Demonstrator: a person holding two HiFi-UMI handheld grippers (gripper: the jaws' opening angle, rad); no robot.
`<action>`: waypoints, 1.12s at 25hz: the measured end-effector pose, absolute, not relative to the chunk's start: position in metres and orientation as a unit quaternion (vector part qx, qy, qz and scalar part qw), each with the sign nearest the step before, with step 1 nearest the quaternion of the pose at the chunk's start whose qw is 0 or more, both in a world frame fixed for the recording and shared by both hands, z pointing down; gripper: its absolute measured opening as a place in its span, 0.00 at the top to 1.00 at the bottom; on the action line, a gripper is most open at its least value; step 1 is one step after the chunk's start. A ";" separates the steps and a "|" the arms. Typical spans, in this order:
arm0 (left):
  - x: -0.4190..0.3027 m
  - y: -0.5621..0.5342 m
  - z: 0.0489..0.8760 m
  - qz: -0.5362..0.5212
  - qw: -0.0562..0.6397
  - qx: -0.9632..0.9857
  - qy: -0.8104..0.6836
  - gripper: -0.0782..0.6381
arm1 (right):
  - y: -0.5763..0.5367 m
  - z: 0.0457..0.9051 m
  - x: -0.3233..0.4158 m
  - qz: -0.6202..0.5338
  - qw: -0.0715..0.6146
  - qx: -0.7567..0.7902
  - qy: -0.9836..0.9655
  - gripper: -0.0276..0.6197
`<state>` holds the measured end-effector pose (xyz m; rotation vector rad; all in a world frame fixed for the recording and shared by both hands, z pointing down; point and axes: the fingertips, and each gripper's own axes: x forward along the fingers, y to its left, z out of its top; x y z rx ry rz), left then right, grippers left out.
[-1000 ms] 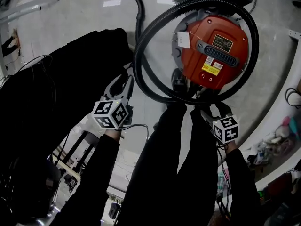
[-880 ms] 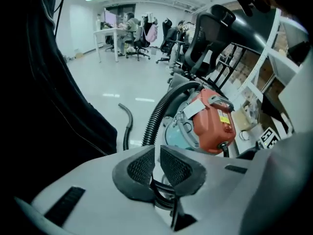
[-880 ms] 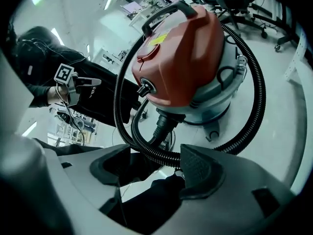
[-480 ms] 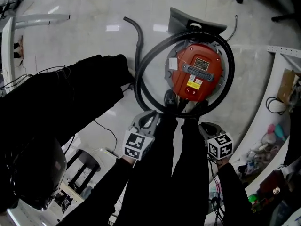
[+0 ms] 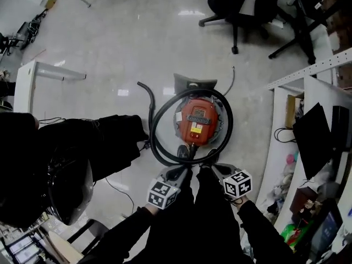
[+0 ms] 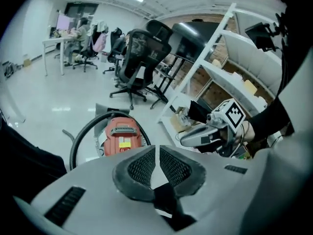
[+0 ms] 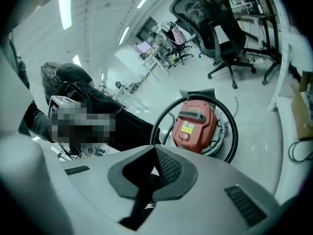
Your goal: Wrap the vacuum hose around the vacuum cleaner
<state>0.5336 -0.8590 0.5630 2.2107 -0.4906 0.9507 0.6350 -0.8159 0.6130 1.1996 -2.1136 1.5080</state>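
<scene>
The red vacuum cleaner (image 5: 197, 121) stands on the pale floor, well below both grippers. Its black ribbed hose (image 5: 157, 139) lies in one loop round the body, and the curved hose end (image 5: 147, 92) sticks out at the upper left. My left gripper (image 5: 179, 172) and right gripper (image 5: 215, 169) hang side by side above my legs, apart from the hose. The left gripper (image 6: 156, 148) is shut, nothing between its pads, with the vacuum (image 6: 122, 135) beyond it. The right gripper (image 7: 155, 148) has just closed and is shut on nothing, the vacuum (image 7: 195, 124) and hose (image 7: 234, 131) ahead of it.
Another person in black (image 5: 82, 147) crouches left of the vacuum. Black office chairs (image 5: 236, 10) stand at the top. White shelving (image 5: 286, 120) with clutter runs down the right. A white table (image 5: 33, 76) is at the left, and a grey plate (image 5: 192, 84) lies behind the vacuum.
Both grippers have risen well away from the vacuum and hose, which now look small. The left gripper has moved in beside my legs. The right jaws have closed.
</scene>
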 end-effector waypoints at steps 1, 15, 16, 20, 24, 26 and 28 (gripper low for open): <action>0.540 -0.857 0.552 0.361 0.325 0.855 -0.183 0.83 | -0.821 0.598 0.641 0.511 0.135 0.421 -0.737 0.93; 0.557 -0.872 0.444 0.308 0.286 0.880 -0.221 0.83 | -0.842 0.487 0.696 0.468 0.116 0.511 -0.712 0.93; 0.556 -0.871 0.441 0.307 0.284 0.880 -0.225 0.83 | -0.837 0.483 0.695 0.469 0.118 0.508 -0.713 0.93; 0.562 -0.866 0.427 0.298 0.282 0.882 -0.230 0.83 | -0.823 0.475 0.697 0.468 0.119 0.511 -0.711 0.93; 0.562 -0.871 0.417 0.284 0.268 0.894 -0.219 0.83 | -0.818 0.456 0.697 0.455 0.110 0.527 -0.709 0.93; 0.561 -0.876 0.411 0.273 0.262 0.902 -0.210 0.83 | -0.820 0.441 0.700 0.442 0.106 0.543 -0.706 0.93; 0.558 -0.883 0.401 0.258 0.255 0.910 -0.199 0.83 | -0.829 0.421 0.699 0.425 0.097 0.558 -0.706 0.93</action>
